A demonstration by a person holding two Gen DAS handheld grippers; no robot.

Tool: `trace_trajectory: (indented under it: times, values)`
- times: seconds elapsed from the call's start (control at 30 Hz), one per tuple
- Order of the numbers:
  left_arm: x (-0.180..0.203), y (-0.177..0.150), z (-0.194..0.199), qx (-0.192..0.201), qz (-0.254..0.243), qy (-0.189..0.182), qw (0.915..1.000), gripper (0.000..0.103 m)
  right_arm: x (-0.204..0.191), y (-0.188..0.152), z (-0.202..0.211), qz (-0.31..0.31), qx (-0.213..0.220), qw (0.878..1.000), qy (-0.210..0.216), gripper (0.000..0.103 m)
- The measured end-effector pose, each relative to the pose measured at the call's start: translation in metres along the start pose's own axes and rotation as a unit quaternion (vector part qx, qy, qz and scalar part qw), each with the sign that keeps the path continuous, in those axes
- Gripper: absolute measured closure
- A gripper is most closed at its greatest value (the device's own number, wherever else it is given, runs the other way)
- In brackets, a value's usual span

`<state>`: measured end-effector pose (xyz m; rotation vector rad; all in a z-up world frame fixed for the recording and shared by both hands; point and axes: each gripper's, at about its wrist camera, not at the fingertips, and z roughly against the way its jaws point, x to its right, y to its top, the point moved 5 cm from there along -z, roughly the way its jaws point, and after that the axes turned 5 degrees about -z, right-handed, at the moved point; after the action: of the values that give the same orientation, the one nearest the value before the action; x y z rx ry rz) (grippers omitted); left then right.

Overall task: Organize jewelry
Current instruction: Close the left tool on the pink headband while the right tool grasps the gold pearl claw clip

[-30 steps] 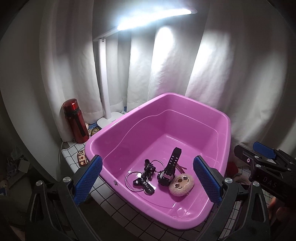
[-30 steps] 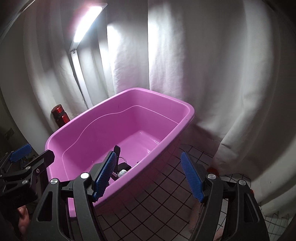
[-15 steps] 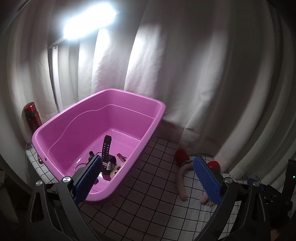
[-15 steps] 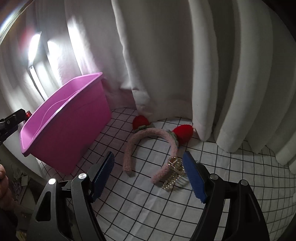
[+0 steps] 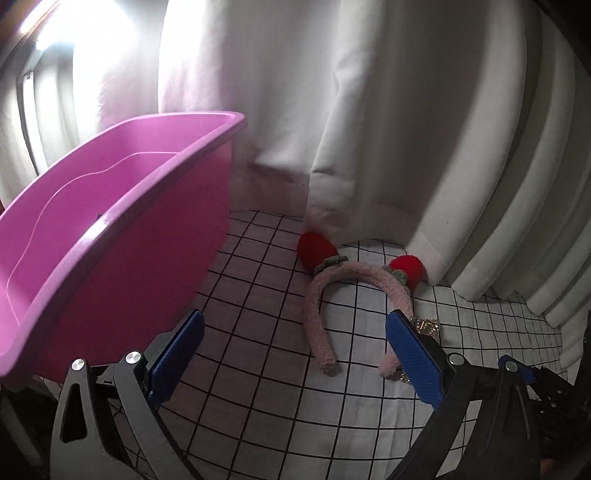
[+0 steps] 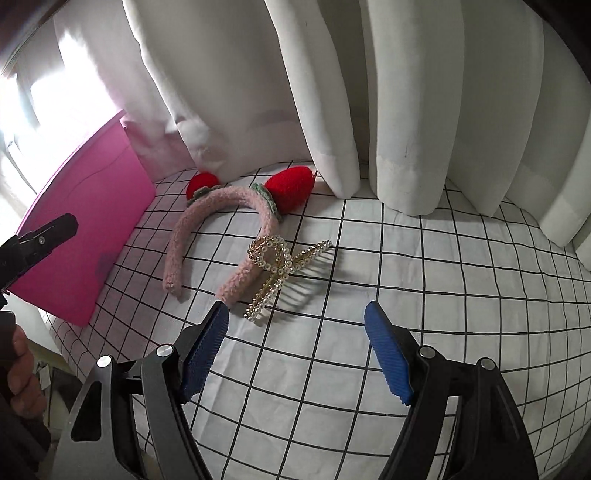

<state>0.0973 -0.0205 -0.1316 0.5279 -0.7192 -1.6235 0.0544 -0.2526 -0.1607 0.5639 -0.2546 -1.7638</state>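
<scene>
A fuzzy pink headband (image 6: 177,240) (image 5: 314,317) with two red strawberry ears lies on the white grid cloth near the curtain. A gold hair claw set with pearls (image 6: 280,269) (image 5: 426,326) rests against the headband's right end. The pink tub (image 5: 110,221) (image 6: 88,221) stands to the left. My right gripper (image 6: 295,347) hovers open just in front of the hair claw, with nothing between its blue pads. My left gripper (image 5: 295,354) is open too, low over the cloth with the headband's left end between its fingertips, untouched. In the left wrist view the tub's contents are hidden.
White curtains (image 6: 406,110) hang close behind the headband and along the right. The grid cloth (image 6: 443,295) covers the surface. A hand (image 6: 18,369) holding the left gripper shows at the left edge of the right wrist view. A bright lamp (image 5: 44,29) glows at upper left.
Both grippers swung right and down, away from the tub, toward the headband and the hair claw. The watch, keys and plush inside the tub dropped out of sight.
</scene>
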Motion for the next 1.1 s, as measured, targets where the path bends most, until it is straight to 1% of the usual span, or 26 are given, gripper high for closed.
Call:
trace_trajectory:
  times: [0.1,0.23,0.4,0.5,0.87,1.1]
  values:
    - [0.003,-0.005,-0.025,-0.014,-0.010,0.001,0.9998,0.006,-0.002,0.003,-0.020,-0.002,-0.008,1.000,0.001,0.030]
    - [0.000,-0.010,-0.054,-0.027,-0.021,0.010,0.9994,0.006,-0.007,0.007,-0.046,0.003,-0.014,1.000,-0.010,0.030]
    - [-0.002,-0.010,-0.081,-0.034,-0.032,0.009,0.9989,0.006,-0.004,0.008,-0.069,0.002,-0.015,0.999,-0.046,0.030]
    - [-0.001,-0.010,-0.092,-0.037,-0.040,0.009,0.9985,0.006,-0.004,0.008,-0.077,-0.002,-0.017,0.999,-0.046,0.030]
    - [0.002,-0.011,-0.124,-0.050,-0.047,0.006,0.9976,0.006,-0.008,0.015,-0.100,0.011,-0.013,0.997,-0.081,0.030]
    - [0.005,-0.012,-0.139,-0.063,-0.036,-0.001,0.9974,0.006,-0.010,0.017,-0.112,0.017,-0.008,0.996,-0.089,0.030]
